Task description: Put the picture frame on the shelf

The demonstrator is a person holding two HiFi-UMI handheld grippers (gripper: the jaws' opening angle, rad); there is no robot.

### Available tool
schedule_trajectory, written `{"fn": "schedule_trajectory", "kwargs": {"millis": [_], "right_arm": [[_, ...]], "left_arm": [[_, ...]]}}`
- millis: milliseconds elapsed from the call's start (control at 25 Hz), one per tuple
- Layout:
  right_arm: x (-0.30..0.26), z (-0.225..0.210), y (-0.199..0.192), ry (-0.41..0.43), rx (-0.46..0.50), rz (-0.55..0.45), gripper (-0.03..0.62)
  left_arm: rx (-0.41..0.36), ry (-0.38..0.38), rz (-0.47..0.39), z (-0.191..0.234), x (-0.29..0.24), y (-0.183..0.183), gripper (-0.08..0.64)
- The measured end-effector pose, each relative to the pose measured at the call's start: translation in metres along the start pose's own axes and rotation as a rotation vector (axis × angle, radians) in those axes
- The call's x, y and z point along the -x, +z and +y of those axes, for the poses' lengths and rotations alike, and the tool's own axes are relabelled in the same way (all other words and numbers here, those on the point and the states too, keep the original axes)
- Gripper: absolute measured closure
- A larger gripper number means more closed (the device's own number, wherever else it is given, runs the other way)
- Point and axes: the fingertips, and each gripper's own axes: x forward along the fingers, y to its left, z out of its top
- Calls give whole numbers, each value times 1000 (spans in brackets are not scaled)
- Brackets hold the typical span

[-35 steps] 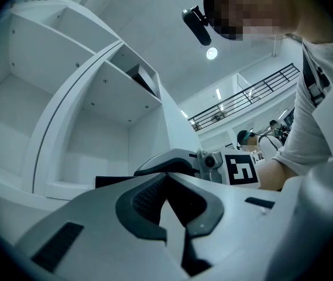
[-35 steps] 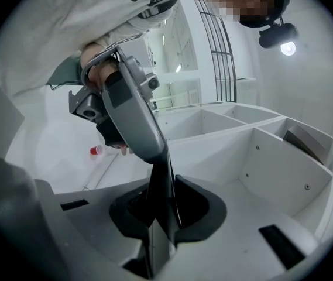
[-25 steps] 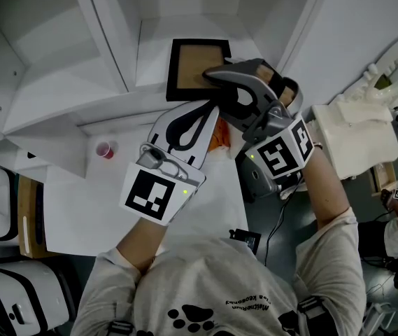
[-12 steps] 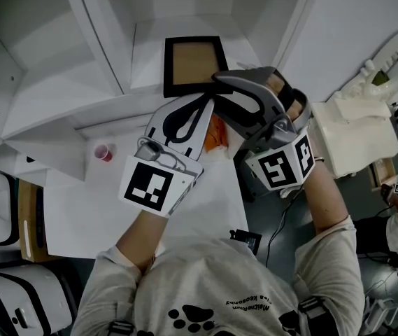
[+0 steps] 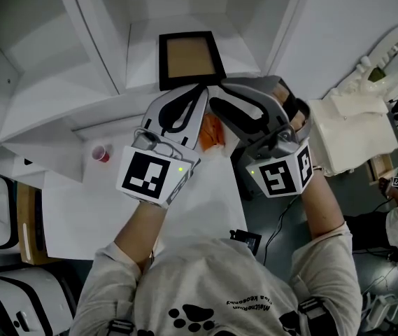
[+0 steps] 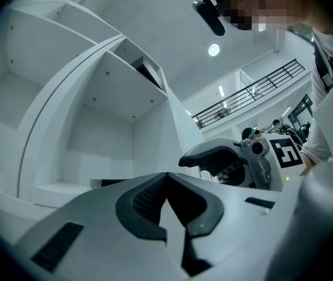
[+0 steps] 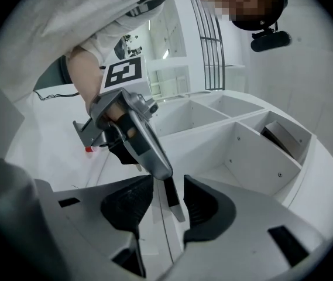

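Since a second ago the right claw [image 5: 218,94] has come off the frame [image 5: 189,58] and pulled back toward the shelf's [image 5: 59,89] front edge. It now sits just beside the left claw [image 5: 201,89]. The frame sits alone in the middle compartment, near its front edge, with neither claw touching it (whether it lies flat or leans on the back wall I cannot tell). The right claw is released, its jaws apart with nothing between them but the left claw's tip seen beyond. The left claw is clenched on nothing, its tips meeting. As I judge it, the placing is done. What is left is to draw both claws clear, back over the surface [image 5: 80,208].
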Motion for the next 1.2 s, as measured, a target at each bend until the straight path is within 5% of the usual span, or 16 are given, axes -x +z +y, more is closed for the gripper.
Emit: {"fn": "schedule_trajectory", "kwargs": {"millis": [560, 1000, 1200], "right_arm": [[16, -5, 15, -75, -119, 9, 516], [25, -2, 13, -130, -378, 48, 546], [34, 2, 10, -179, -577, 72, 552]], "left_arm": [[-16, 22, 22, 12, -12, -4, 540], [-6, 28, 45, 18, -17, -11, 540], [-15, 27, 43, 13, -16, -10, 540]]}}
